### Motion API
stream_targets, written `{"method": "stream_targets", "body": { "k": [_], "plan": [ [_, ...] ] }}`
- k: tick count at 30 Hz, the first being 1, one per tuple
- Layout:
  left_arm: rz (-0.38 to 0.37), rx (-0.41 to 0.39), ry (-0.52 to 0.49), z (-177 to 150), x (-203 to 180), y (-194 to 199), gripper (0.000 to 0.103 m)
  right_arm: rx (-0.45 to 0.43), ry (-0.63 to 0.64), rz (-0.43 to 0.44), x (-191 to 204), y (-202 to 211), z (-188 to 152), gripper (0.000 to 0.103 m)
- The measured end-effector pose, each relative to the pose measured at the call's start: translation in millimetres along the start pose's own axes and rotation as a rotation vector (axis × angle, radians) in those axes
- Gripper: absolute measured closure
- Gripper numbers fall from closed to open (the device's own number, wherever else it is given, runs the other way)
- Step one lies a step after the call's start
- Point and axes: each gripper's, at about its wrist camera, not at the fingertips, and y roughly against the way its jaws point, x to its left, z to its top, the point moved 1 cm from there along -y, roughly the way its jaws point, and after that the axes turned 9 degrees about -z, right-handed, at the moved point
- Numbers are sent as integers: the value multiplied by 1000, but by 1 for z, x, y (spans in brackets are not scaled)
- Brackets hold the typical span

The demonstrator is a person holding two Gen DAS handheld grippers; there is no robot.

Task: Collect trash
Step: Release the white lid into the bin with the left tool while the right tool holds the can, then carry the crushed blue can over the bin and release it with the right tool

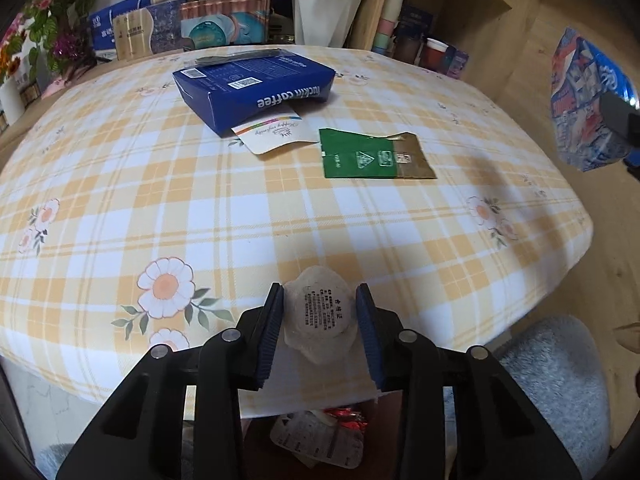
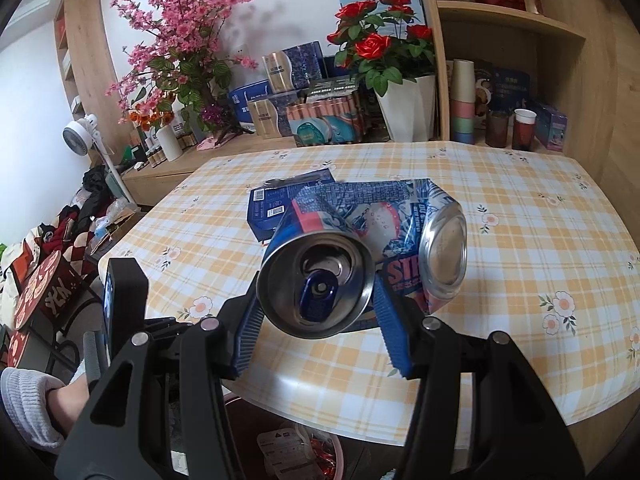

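Observation:
My left gripper (image 1: 319,300) is shut on a round beige paper wrapper (image 1: 319,314) with printed text, held over the table's near edge. My right gripper (image 2: 316,304) is shut on a crushed blue drink can (image 2: 352,248), bent double, above the table; the can also shows at the right edge of the left wrist view (image 1: 588,108). On the checked tablecloth (image 1: 160,200) lie a blue coffee box (image 1: 256,88), a white card (image 1: 276,134) tucked under it, and a flat green and brown packet (image 1: 376,156). A bin (image 1: 320,436) with wrappers sits below the table edge.
Shelves behind the table hold flower pots (image 2: 404,108), boxes (image 2: 296,64), stacked cups (image 2: 462,100) and a fan (image 2: 80,128). A grey fluffy seat (image 1: 560,380) stands right of the table. A stool and clothes (image 2: 52,248) are at the left.

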Motion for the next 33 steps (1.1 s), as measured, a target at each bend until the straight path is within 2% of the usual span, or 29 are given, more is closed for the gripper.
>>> {"method": "stream_targets", "body": {
  "k": [14, 18, 20, 22, 24, 26, 29, 33],
  "plan": [
    [-210, -26, -70, -35, -45, 82, 67, -25, 7, 46, 22, 28, -10, 49],
    [-244, -49, -85, -44, -56, 105, 66, -34, 33, 54, 34, 40, -15, 49],
    [-241, -64, -85, -46, -57, 114, 59, -35, 38, 57, 39, 44, -18, 49],
    [-221, -92, -82, -47, -56, 124, 57, -32, 35, 66, 43, 48, -21, 49],
    [-192, -127, -72, -46, -53, 135, 48, -29, 35, 71, 46, 52, -23, 49],
    [-156, -181, -50, -44, -47, 150, 30, -28, 36, 79, 50, 57, -27, 49],
    [-118, -251, -23, -39, -36, 172, 11, -20, 48, 87, 56, 63, -32, 49],
    [-42, -332, -1, -33, -26, 199, 6, -9, 40, 106, 60, 69, -38, 49]
  ]
}}
